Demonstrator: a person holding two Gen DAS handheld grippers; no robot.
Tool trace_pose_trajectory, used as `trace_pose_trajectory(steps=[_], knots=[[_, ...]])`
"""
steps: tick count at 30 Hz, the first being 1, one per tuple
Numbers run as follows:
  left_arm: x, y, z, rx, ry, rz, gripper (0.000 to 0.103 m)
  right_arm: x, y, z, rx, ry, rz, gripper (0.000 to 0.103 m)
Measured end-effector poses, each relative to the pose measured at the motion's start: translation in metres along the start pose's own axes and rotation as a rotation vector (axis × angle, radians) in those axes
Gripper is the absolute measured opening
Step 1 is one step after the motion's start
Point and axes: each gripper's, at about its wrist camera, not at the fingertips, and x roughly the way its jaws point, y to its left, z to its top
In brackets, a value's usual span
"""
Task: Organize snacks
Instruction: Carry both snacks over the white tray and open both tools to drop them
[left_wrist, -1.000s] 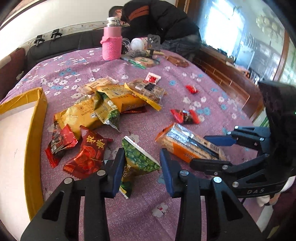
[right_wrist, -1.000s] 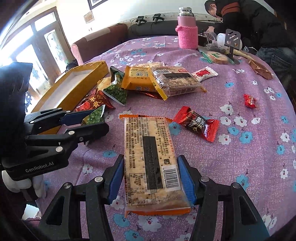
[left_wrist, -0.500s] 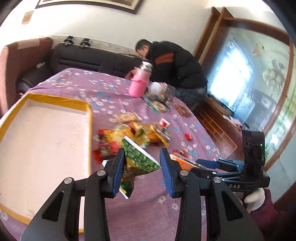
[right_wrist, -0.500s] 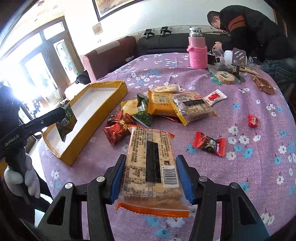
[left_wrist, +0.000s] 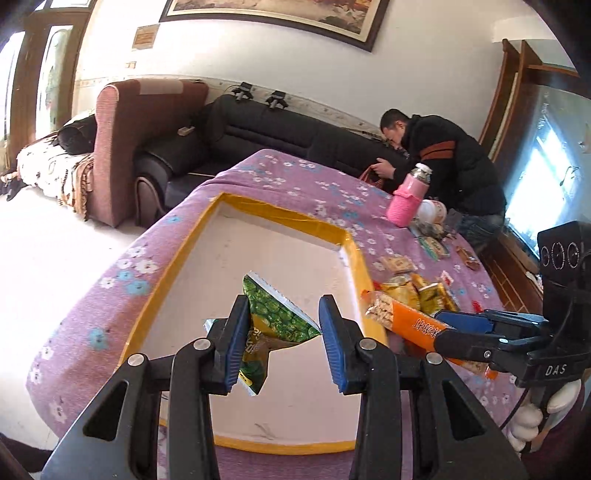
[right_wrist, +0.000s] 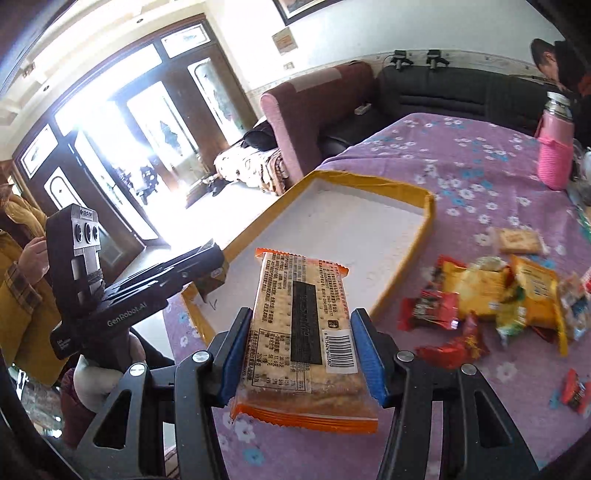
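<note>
While the left gripper (left_wrist: 282, 345) hangs over the tray (left_wrist: 354, 254), pinching a green pea packet (left_wrist: 275, 317) by its lower half, the right gripper (right_wrist: 303, 352) lies just off the tray's right rim, above the cloth (right_wrist: 461, 162), clamped across the width of a cracker pack (right_wrist: 303, 325). The left one is nearer the drop: white tray floor lies directly under its packet, toward the near end. The cracker pack runs lengthwise along the fingers, pointing toward the tray's far left corner, so I judge it needs a short carry leftward over the rim before release. The loose snack pile (right_wrist: 491, 288) sits on the cloth beside the tray's right edge.
</note>
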Motion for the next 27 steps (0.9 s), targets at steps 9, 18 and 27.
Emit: trace_pose_trajectory(steps=[9,18,27], knots=[[0.028,0.046,-0.003,-0.097,0.08,0.058,0.037,0.106,0.041,-0.001,-0.018,0.14,-0.011,0.054],[0.018,0.06,0.006,-0.172,0.046,0.023,0.042,0.131,0.057,-0.013,-0.071,0.164,-0.083,0.057],[-0.029,0.047,0.018,-0.23,-0.082,0.001,0.062,0.094,0.057,-0.013,-0.069,0.073,-0.041,0.058]])
